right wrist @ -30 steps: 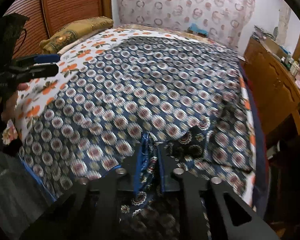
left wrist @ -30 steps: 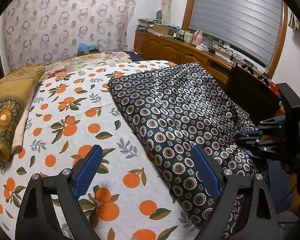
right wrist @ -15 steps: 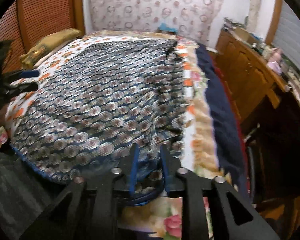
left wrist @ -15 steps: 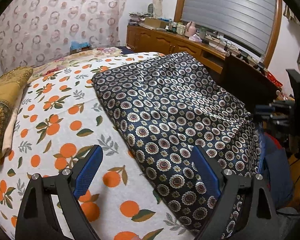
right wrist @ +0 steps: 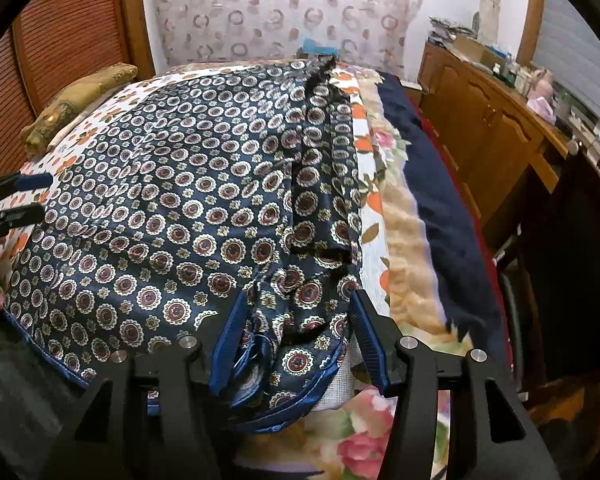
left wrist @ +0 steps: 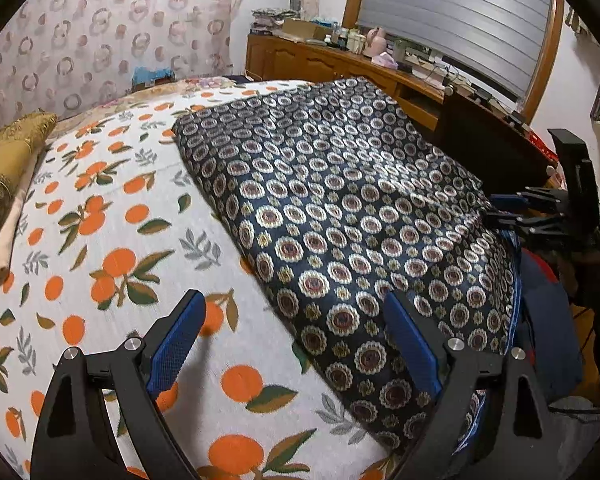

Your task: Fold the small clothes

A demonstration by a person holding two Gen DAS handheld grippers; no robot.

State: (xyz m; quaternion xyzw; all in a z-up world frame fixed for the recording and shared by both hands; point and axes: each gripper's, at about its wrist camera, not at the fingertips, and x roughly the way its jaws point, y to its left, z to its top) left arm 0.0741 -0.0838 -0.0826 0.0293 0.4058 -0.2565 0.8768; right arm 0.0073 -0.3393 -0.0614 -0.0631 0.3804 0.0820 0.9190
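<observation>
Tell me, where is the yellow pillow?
The pillow lies at the far left edge of the bed in the left wrist view, on the orange-print sheet, left of the dark patterned cloth.

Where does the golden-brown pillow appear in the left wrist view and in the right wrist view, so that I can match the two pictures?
Left wrist view: the golden-brown pillow lies at the far left edge, beside the orange-print sheet.
Right wrist view: the pillow is at upper left, in front of the wooden louvred door.
Shared landmark: the ring-patterned curtain behind the bed.
</observation>
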